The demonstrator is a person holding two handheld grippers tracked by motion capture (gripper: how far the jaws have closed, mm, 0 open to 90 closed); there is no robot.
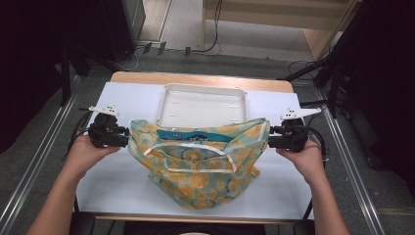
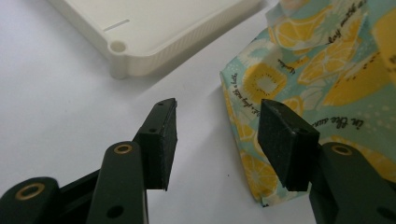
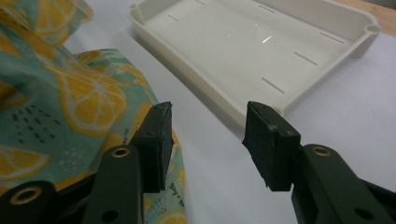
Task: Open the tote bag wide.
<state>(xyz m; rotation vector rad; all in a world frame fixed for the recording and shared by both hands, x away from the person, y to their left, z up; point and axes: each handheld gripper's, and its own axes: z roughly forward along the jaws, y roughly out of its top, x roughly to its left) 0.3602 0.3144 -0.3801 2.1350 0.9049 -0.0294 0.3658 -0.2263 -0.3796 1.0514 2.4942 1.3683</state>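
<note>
A teal cloth bag [image 1: 195, 164] printed with yellow lemon slices lies spread on the white sheet, its handles on top. My left gripper [image 1: 125, 137] sits at the bag's left corner and my right gripper [image 1: 272, 138] at its right corner, each held in a hand. In the left gripper view the jaws [image 2: 217, 121] stand open, and the bag's folded corner [image 2: 247, 135] reaches into the gap beside the right pad [image 2: 285, 144]. In the right gripper view the jaws [image 3: 208, 121] are also open, with the cloth [image 3: 70, 102] against the outer side of the left pad [image 3: 159, 140] and bare sheet between the pads.
An empty white plastic tray [image 1: 166, 100] rests just beyond the bag; it is also seen as the tray [image 2: 154, 56] and the tray [image 3: 219, 100]. A white sheet [image 1: 117, 181] covers the wooden table [image 1: 195, 78]. Cables and dark stands surround the table.
</note>
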